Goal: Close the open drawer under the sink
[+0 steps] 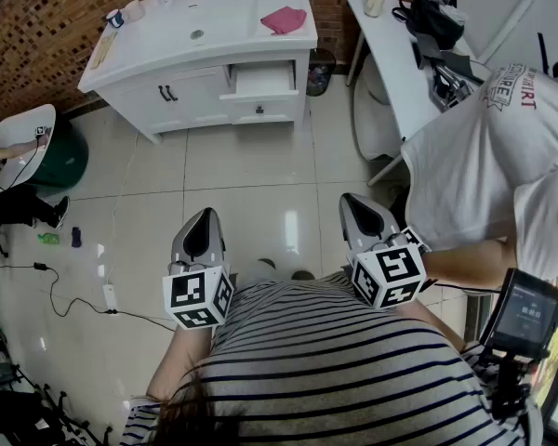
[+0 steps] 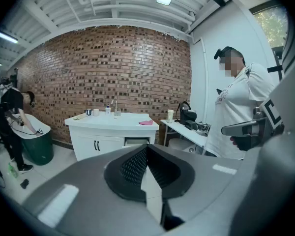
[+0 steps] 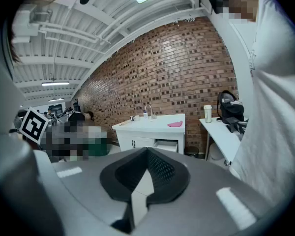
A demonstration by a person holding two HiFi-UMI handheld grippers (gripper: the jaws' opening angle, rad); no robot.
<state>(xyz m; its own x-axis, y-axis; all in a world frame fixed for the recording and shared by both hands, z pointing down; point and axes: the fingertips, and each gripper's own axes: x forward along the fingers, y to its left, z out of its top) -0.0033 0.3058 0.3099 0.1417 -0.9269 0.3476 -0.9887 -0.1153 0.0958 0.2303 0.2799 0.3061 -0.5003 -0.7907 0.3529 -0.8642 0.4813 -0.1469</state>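
Tiled floor (image 1: pixel 251 184) before a brick wall, with the white sink cabinet (image 1: pixel 195 91) at its far side; the open drawer (image 1: pixel 260 82) juts from the cabinet's upper front, beside its double doors. The left claw (image 1: pixel 205 216) and right claw (image 1: pixel 353 201), jaws together and empty, are well apart from the cabinet. Probable risks are an off-centre push skewing the drawer, or a brush against the bystander (image 1: pixel 484 165) near the cabinet's drawer end.

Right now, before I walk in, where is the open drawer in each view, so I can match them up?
Head view: open drawer at top centre, pulled out toward the camera.
Left gripper view: small and distant, just left of centre.
Right gripper view: small, just right of centre.
Shared landmark: the pink cloth, just above the drawer in every view.
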